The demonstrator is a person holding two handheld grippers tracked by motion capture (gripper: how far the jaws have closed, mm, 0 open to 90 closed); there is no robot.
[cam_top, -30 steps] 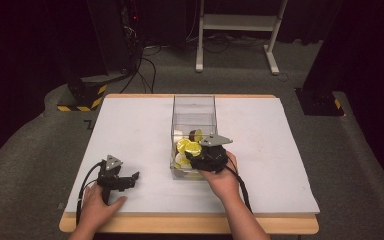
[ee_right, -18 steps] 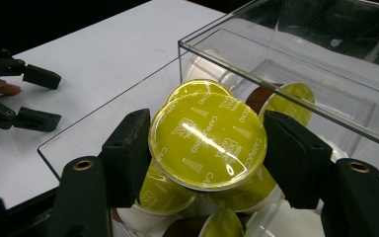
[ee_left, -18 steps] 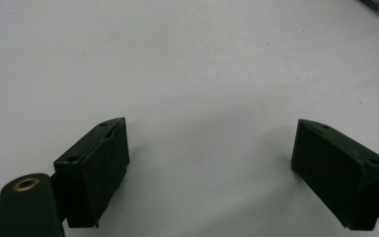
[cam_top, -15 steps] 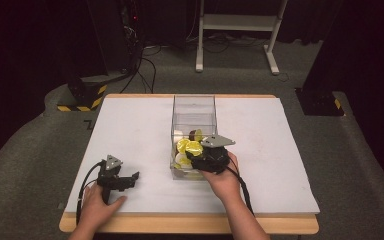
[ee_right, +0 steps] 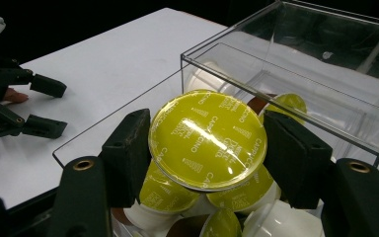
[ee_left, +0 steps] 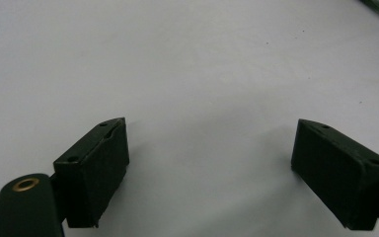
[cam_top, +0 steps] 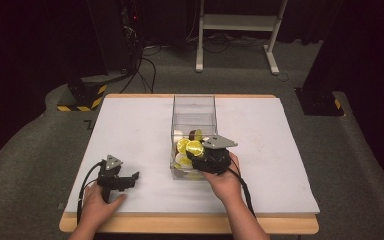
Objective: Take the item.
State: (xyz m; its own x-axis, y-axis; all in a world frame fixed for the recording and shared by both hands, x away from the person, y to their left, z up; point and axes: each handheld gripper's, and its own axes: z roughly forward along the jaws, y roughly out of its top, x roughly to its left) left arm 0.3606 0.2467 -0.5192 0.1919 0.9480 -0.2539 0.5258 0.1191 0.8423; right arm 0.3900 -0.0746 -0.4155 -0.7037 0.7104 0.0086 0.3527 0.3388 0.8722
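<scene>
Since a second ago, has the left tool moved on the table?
No. The left tool sits at the same spot near the table's front edge, equally far left of the clear box.

floor: grey carpet (cam_top: 40,150)
walls: dark, unlit
tabletop: white (cam_top: 130,125), wood-edged
furniture: white frame (cam_top: 240,22), black stand (cam_top: 105,45)
cables: black (cam_top: 145,65)

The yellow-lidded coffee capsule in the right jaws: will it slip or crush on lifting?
The yellow foil-lidded coffee capsule is gripped at its round rim, so it might rotate or slip. It looks small, probably light. Its shiny foil lid likely dents easily.
</scene>
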